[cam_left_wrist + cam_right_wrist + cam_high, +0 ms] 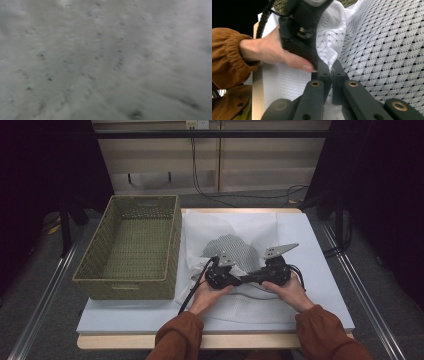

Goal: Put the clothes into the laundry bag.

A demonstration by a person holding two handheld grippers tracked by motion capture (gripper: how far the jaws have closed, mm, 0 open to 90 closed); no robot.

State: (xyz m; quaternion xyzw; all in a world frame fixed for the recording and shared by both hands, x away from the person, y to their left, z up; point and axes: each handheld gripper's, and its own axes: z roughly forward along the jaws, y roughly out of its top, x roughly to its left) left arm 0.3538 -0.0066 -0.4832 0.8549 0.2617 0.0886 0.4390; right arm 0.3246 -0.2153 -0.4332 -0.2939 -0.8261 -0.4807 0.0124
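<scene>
Two grippers meet mid-bench on the white mesh garment [235, 247]: your right gripper [332, 75] has its fingers pinched on a fold, left gripper [220, 275] buried, grip unclear. Risk: tugging slips that fold free.

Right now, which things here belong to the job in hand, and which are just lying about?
In the job:
white mesh cloth, spread on the table
right gripper, jaws shut on the cloth
left gripper, close beside the right one over the cloth

Lying about:
wicker basket, left of the cloth
table
cables on the floor behind
</scene>
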